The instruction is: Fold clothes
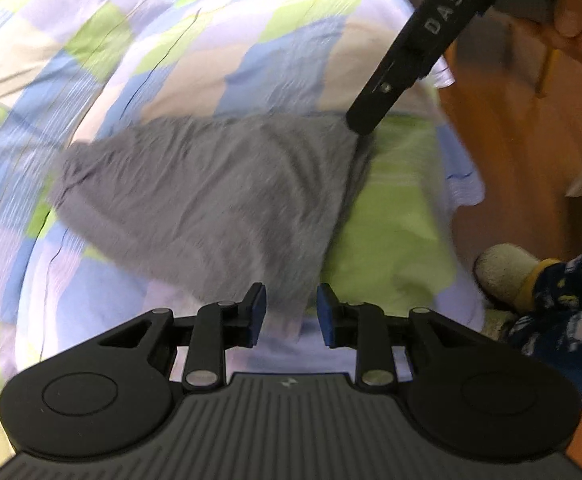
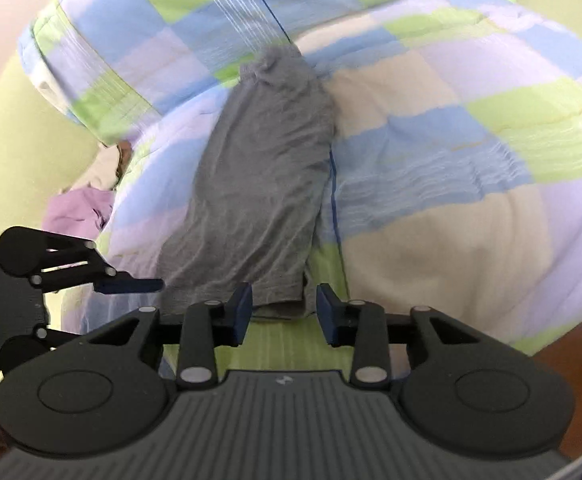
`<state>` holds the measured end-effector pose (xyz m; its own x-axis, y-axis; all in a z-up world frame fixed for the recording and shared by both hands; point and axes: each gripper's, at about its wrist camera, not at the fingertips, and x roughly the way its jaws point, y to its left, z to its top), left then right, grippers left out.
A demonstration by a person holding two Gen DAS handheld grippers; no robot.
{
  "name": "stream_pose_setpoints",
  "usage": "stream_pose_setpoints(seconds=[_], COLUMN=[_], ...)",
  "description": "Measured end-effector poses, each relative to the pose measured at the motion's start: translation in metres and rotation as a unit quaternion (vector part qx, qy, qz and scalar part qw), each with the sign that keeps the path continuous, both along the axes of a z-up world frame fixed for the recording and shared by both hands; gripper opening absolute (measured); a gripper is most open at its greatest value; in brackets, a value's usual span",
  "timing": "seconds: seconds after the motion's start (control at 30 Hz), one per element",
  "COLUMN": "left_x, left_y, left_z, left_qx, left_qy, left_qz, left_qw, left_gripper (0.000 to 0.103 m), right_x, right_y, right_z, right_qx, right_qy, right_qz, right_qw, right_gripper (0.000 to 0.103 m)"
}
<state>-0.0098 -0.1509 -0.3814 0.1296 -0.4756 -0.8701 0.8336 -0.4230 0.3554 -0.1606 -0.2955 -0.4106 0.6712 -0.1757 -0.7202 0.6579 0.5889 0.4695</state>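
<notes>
Evidently soft, light and limp, the grey garment [image 2: 259, 184] lies lengthwise on the checked quilt [image 2: 451, 128] just ahead of both spread, empty grippers, left gripper [image 1: 292, 314] and right gripper [image 2: 283, 312], best pinched at its near hem corners.

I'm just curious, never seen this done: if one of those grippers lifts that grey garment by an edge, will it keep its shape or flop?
Probably flop: the grey garment lies creased and follows the bumps of the checked quilt beneath. It looks thin, so likely light. On such soft bedding a push would probably bunch it rather than slide it.
</notes>
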Motion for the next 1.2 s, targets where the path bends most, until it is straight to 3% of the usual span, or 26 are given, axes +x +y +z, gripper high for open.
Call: stream_pose_setpoints(seconds=[0.1, 0.17, 0.3, 0.53, 0.6, 0.67, 0.7, 0.93, 0.97, 1.07, 1.13, 1.17, 1.2], left_x=[0.002, 0.003, 0.006, 0.007, 0.008, 0.008, 0.008, 0.008, 0.005, -0.001, -0.004, -0.004, -0.003], left_y=[-0.002, -0.002, 0.0, 0.002, 0.003, 0.004, 0.004, 0.008, 0.008, 0.01, 0.013, 0.018, 0.024], left_z=[-0.006, -0.008, -0.008, -0.009, -0.008, -0.008, -0.007, -0.007, -0.008, -0.013, -0.013, -0.009, -0.005], left_qx=[0.002, 0.002, -0.001, 0.0, 0.0, 0.001, 0.001, 0.002, 0.001, 0.0, -0.001, 0.0, 0.003], left_qy=[-0.013, -0.015, -0.011, -0.01, -0.011, -0.011, -0.011, -0.014, -0.02, -0.035, -0.036, -0.025, -0.018], left_qz=[-0.002, -0.005, -0.003, -0.017, -0.023, -0.029, -0.033, -0.05, -0.046, -0.035, -0.019, -0.003, 0.011], left_qw=[0.9999, 0.9999, 0.9999, 0.9998, 0.9997, 0.9995, 0.9994, 0.9986, 0.9987, 0.9988, 0.9992, 0.9997, 0.9998], left_gripper=[0.036, 0.036, 0.036, 0.035, 0.029, 0.012, 0.005, 0.003, 0.003, 0.019, 0.042, 0.044, 0.045], right_x=[0.002, 0.004, 0.004, 0.01, 0.009, 0.008, 0.008, -0.001, -0.003, 0.0, -0.001, -0.002, -0.003], right_y=[-0.005, -0.004, -0.001, -0.003, -0.009, -0.012, -0.013, -0.005, -0.005, -0.005, -0.005, -0.005, -0.002], right_z=[-0.011, -0.015, -0.003, -0.008, -0.017, -0.021, -0.023, -0.003, -0.007, -0.028, -0.027, -0.024, -0.018], right_qx=[0.014, 0.006, -0.017, 0.011, 0.033, 0.047, 0.052, 0.032, 0.033, 0.045, 0.037, 0.031, 0.008], right_qy=[-0.015, -0.012, 0.008, -0.007, -0.009, -0.021, -0.029, -0.042, -0.029, 0.022, 0.033, 0.034, 0.043], right_qz=[-0.009, -0.003, -0.001, -0.004, -0.027, -0.03, -0.027, -0.008, -0.009, -0.003, 0.002, 0.004, 0.013], right_qw=[1.0, 1.0, 1.0, 1.0, 0.999, 0.998, 0.998, 0.999, 0.999, 0.999, 0.999, 0.999, 0.999], right_gripper=[0.03, 0.017, 0.018, 0.018, 0.018, 0.017, 0.003, 0.001, 0.001, 0.003, 0.006, 0.012, 0.029])
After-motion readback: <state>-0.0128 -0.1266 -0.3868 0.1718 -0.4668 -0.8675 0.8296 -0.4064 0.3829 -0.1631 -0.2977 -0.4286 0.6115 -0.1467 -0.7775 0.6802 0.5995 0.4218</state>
